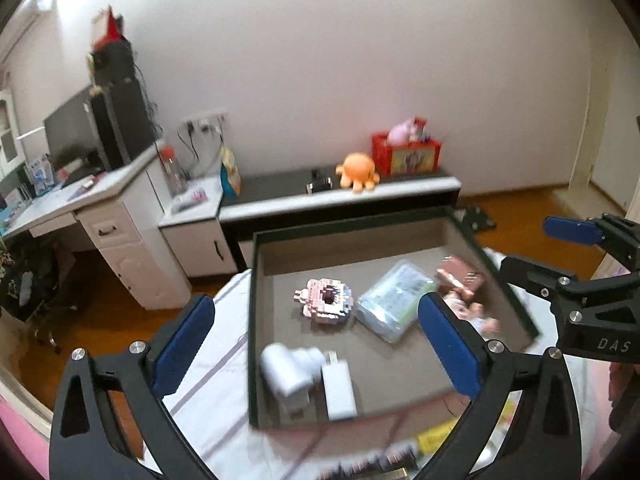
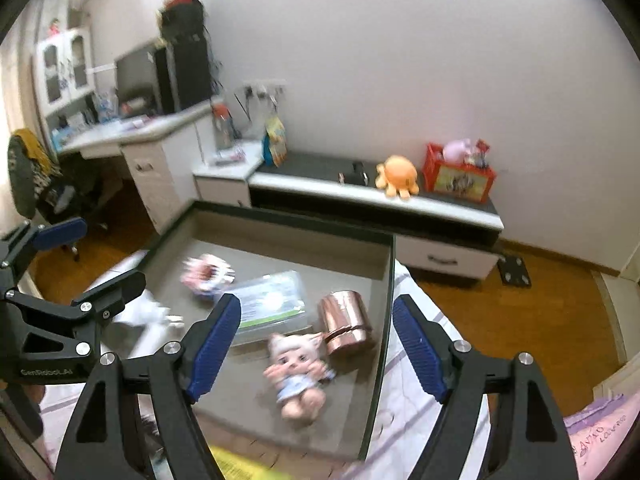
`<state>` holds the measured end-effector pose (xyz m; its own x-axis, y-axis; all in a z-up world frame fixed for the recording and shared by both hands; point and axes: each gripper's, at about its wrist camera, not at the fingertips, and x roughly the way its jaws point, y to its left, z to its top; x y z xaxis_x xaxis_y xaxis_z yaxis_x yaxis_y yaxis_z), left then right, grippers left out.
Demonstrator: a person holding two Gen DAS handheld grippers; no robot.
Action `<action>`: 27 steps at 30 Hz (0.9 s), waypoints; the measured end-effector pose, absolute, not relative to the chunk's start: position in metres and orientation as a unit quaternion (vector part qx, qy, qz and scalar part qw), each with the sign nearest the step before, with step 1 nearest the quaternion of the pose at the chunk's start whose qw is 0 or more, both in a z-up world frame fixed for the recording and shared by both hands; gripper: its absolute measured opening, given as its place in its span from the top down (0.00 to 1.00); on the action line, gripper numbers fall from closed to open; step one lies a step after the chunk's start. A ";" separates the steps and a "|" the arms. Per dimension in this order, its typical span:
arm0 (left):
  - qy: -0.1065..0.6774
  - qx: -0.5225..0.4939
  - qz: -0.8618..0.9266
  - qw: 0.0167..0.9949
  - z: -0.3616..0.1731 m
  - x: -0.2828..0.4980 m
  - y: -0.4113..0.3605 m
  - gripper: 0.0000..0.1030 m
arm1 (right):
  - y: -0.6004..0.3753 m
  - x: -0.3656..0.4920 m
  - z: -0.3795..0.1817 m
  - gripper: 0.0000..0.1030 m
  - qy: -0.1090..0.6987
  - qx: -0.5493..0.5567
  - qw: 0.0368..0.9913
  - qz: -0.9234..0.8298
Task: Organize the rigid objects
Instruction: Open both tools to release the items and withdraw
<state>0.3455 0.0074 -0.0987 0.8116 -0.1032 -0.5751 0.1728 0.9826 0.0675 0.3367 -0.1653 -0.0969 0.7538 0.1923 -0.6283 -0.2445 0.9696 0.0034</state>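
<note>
I hold both grippers above a shallow rectangular tray with dark walls and a matte grey-brown floor, resting on a pale striped cloth.

Left gripper: its blue ribbed pads stand wide apart, with nothing between them. Right gripper: its pads are also apart and grip nothing.

In the left wrist view, a white plastic elbow-shaped pipe fitting lies at 7 o'clock in the tray, beside a white boxy charger, whose long axis runs toward 12 o'clock. A pink ring built of tiny bricks lies flat near the centre. A clear flat plastic case lies just at its 3 o'clock, its long axis running from 1 to 7 o'clock.

In the right wrist view, a shiny copper-coloured cylinder lies on its side at the tray's 3 o'clock edge, touching a big-headed doll lying on its back, feet toward 6 o'clock.
</note>
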 end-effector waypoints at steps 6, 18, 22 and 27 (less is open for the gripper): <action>0.233 0.048 -0.059 0.969 -0.072 0.262 0.022 0.00 | -0.161 0.257 -0.068 0.20 0.267 -0.038 0.953 0.137; 0.165 0.039 -0.032 0.985 -0.070 0.125 0.016 0.00 | -0.159 0.114 -0.059 0.00 0.142 -0.031 0.984 0.100; 0.123 0.037 -0.007 0.992 -0.074 0.090 0.014 0.00 | -0.160 0.080 -0.069 0.00 0.121 -0.026 0.989 0.077; 0.102 0.023 0.007 0.995 -0.081 0.071 0.021 0.00 | -0.165 0.057 -0.084 0.00 0.111 -0.020 0.992 0.059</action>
<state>0.0711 0.0211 -0.0805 0.9793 0.0176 -0.2019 -0.0083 0.9989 0.0471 0.0574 -0.1649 -0.0836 0.9685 0.1127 -0.2222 -0.1214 0.9923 -0.0260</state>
